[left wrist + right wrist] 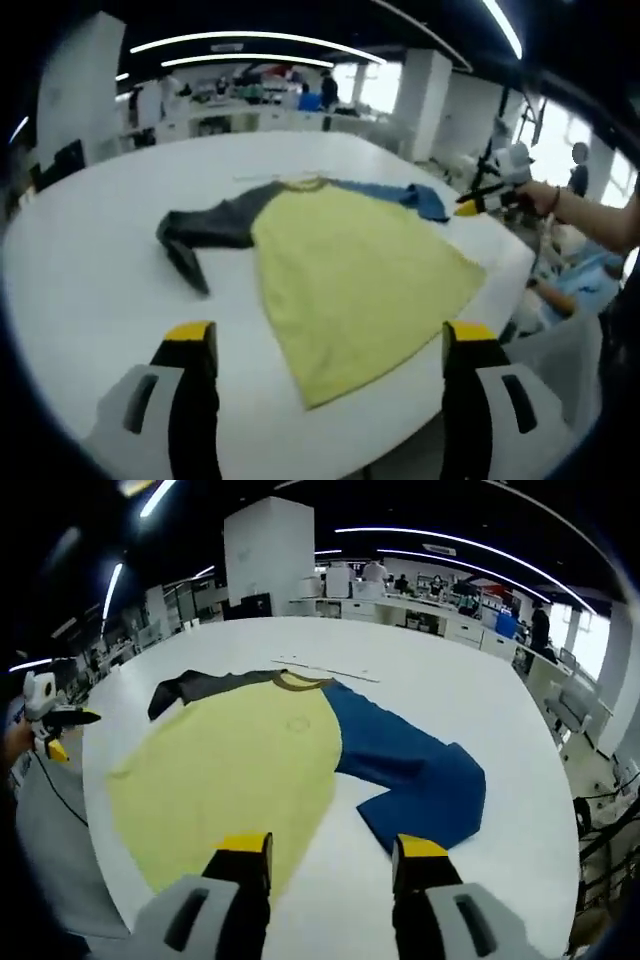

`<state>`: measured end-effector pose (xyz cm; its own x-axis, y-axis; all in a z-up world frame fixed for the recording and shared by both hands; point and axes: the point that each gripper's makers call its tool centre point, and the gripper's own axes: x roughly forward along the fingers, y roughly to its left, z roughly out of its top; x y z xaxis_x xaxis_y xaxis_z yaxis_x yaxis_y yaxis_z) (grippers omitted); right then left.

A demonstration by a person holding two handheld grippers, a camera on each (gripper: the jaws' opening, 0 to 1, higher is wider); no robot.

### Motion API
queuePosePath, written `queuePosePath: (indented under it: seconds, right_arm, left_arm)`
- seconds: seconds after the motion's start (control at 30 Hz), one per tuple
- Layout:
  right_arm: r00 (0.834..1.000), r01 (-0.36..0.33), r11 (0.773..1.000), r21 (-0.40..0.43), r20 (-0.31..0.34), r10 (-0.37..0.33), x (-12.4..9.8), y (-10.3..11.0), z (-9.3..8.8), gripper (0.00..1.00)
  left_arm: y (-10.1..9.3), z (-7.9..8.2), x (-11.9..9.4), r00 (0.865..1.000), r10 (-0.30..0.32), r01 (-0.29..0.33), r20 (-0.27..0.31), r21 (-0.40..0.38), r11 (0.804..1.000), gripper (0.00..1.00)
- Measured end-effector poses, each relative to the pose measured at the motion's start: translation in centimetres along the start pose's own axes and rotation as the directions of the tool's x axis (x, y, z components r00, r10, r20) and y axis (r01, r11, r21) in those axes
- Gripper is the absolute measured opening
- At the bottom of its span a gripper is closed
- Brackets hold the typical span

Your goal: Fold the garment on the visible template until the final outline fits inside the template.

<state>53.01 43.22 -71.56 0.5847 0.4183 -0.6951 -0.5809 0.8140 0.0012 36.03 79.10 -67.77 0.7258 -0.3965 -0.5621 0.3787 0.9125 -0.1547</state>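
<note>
Garment (350, 265) lies flat on the white table (90, 270), filling the centre of your left gripper view: yellow body, dark grey sleeve (205, 228) at centre left, blue sleeve (415, 198) at upper right. Your left gripper (330, 345) sits at the bottom of the frame with jaws spread wide, gripping nothing, the yellow hem lying between them but farther off. In your right gripper view, your right gripper (332, 852) is likewise wide apart and empty, the blue sleeve just beyond its tips.
</note>
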Motion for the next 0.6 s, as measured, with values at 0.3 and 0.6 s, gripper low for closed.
queuePosePath:
  seconds: [0.3, 0.6]
  right_arm:
    - [0.998, 0.0, 1.0, -0.028, -0.07, -0.002, 2.9, -2.6, -0.8, 0.35]
    - [0.992, 0.008, 1.0, -0.023, -0.128, -0.011, 3.7, -3.8, -2.1, 0.3]
  left_arm:
    - [0.9, -0.1, 0.1, 1.0, 0.028, -0.028, -0.004, -0.001, 1.0, 0.91]
    - [1.0, 0.1, 0.2, 0.999, 0.044, -0.044, -0.006, 0.021, 0.999, 0.95]
